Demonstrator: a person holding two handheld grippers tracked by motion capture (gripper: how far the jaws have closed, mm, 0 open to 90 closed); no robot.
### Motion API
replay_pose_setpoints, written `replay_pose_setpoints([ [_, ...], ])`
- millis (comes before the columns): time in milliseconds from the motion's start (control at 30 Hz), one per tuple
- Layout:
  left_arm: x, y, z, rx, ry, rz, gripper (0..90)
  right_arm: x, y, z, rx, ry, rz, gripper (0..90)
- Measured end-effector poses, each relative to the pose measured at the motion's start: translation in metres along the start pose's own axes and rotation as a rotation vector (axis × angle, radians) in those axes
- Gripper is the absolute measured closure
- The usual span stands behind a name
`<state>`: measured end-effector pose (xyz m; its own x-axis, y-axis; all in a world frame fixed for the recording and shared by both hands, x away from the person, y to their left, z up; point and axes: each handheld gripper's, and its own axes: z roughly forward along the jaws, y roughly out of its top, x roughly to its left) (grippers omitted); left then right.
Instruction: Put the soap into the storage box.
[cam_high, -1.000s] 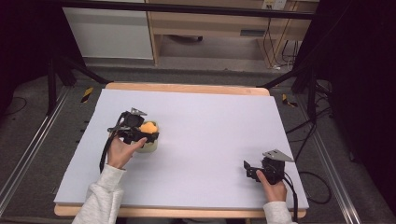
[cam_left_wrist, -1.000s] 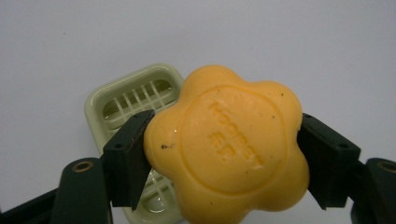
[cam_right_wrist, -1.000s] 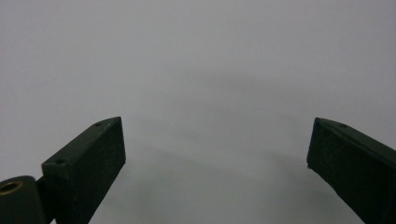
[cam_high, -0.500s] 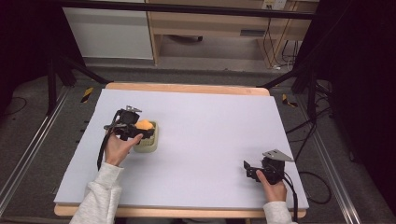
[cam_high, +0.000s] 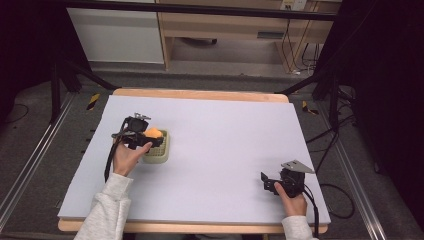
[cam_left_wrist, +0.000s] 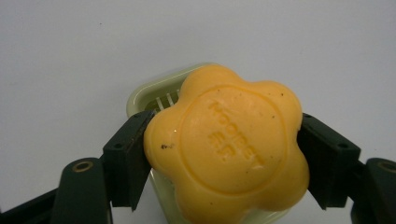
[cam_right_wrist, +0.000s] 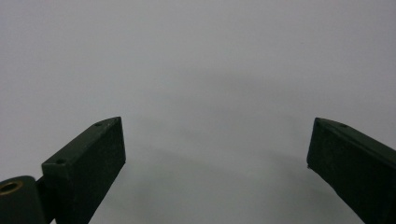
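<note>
Orange soap (cam_left_wrist: 226, 149) in left claw (cam_left_wrist: 224, 154), over green dish (cam_high: 156, 148)

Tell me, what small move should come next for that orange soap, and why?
Probably lower it a little and then open the tongs. The left tongs grip the soap by its sides, right above the pale green dish, so it seems ready to be set down there.

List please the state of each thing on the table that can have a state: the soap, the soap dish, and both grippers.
Orange flower-shaped soap: clamped between the left gripper's jaws, over the dish.
Pale green soap dish: upright on the table, beneath the soap; whether the soap touches it cannot be told.
Left gripper: shut on the soap.
Right gripper: open, holding nothing, near the table's right front part.
</note>
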<state>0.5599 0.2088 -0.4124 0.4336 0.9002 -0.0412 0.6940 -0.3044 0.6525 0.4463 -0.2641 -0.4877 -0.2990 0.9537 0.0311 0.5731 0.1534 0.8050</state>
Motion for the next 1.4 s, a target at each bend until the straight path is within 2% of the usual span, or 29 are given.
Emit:
replay_pose_setpoints([
  [733,-0.003,-0.006,0.021,0.075,0.020,0.028,26.8,0.000,0.000,0.000,0.001,0.001,0.000,4.8],
  [1133,-0.002,-0.008,0.025,0.087,0.025,0.026,26.7,0.000,0.000,0.000,0.000,0.001,0.000,4.8],
  [1400,-0.006,-0.008,0.029,0.097,0.032,0.041,26.6,0.000,0.000,0.000,0.001,0.001,0.000,4.8],
])
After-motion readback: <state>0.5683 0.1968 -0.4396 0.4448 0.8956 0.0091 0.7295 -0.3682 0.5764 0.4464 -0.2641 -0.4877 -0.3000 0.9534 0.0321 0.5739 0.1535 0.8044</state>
